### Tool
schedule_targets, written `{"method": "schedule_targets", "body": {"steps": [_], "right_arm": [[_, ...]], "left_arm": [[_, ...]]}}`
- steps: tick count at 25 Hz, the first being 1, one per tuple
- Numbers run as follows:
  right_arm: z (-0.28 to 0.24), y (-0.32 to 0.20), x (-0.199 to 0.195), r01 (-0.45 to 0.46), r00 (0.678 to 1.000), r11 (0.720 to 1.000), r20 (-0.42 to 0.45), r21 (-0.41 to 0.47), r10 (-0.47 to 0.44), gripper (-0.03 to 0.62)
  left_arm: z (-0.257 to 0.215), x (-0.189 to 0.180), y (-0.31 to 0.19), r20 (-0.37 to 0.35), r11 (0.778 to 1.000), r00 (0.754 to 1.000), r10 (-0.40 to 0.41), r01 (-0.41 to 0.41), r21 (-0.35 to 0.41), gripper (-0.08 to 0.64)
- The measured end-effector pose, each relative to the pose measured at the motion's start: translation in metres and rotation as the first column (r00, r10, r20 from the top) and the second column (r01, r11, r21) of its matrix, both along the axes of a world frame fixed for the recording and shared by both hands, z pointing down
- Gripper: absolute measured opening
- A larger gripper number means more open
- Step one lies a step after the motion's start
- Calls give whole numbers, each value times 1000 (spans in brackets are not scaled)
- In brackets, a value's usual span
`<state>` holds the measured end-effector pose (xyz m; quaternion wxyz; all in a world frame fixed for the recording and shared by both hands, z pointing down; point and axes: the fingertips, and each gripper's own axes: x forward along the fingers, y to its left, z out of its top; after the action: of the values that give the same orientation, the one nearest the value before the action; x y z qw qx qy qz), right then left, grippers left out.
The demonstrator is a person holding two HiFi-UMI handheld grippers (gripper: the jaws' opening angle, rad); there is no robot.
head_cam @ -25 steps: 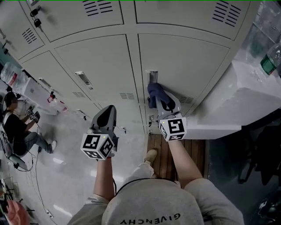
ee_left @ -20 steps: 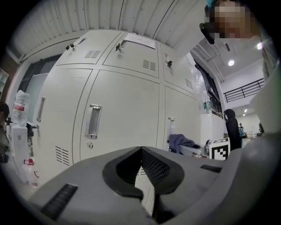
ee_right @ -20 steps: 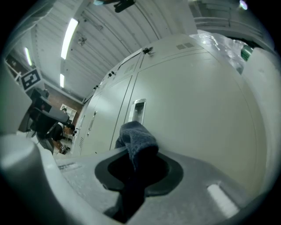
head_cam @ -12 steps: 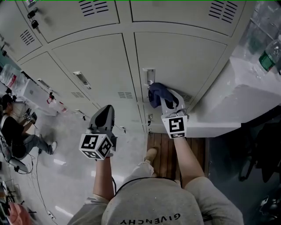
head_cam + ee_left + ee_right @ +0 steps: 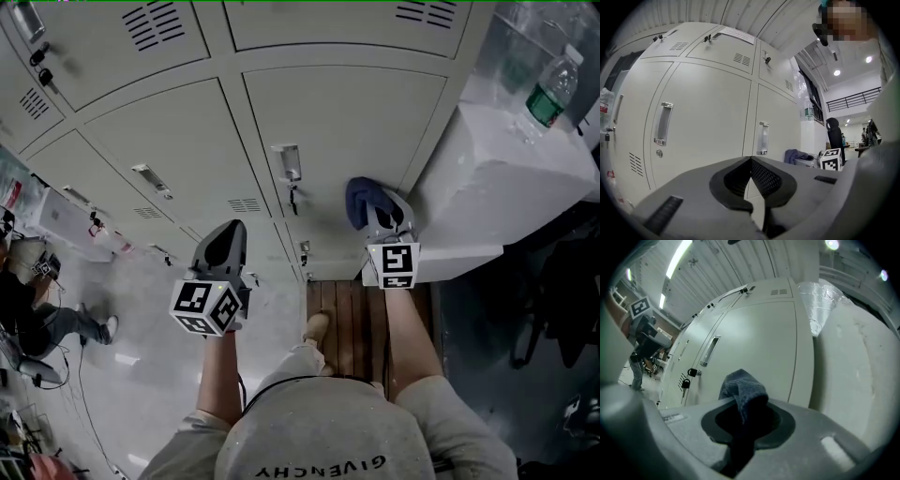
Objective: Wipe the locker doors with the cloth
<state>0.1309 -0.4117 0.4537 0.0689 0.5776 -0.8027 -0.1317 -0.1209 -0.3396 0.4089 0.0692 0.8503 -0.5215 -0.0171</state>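
Note:
Grey locker doors (image 5: pixel 328 122) fill the upper part of the head view. My right gripper (image 5: pixel 377 212) is shut on a dark blue cloth (image 5: pixel 363 200) and holds it against the lower right part of a door, near the locker bank's right edge. In the right gripper view the cloth (image 5: pixel 743 390) bunches up between the jaws in front of the door (image 5: pixel 754 348). My left gripper (image 5: pixel 223 246) hangs lower left, away from the doors, shut with nothing in it. The left gripper view faces two doors with handles (image 5: pixel 663 123).
A white block (image 5: pixel 506 178) stands right of the lockers with a water bottle (image 5: pixel 546 86) on top. Padlocks (image 5: pixel 686 380) hang on the neighbouring door. A wooden platform (image 5: pixel 352 319) lies under my feet. A seated person (image 5: pixel 28 291) is at far left.
My right gripper has carried the cloth from beside the door handle rightward and down across the door, toward the locker's right edge. The left gripper has stayed put.

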Motion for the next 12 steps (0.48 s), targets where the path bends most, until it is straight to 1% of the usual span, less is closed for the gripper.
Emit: {"method": "schedule_targets", "body": {"steps": [4,9,12], "right_arm": [[4,0,25,-44,999,999,-4,-16,44,55],[9,0,50,-103,994,994,32,-35,104,55],[9,0,58,-124,991,992,39,-41,125,57]], "left_arm": [[0,11,-2,3,1000,1000,22,-22,-2,-2],[-1,20,-4,7,999,999,45,-45,0,-2],[-2,21,-4,8,999,999,47,-47,0,-2]]}}
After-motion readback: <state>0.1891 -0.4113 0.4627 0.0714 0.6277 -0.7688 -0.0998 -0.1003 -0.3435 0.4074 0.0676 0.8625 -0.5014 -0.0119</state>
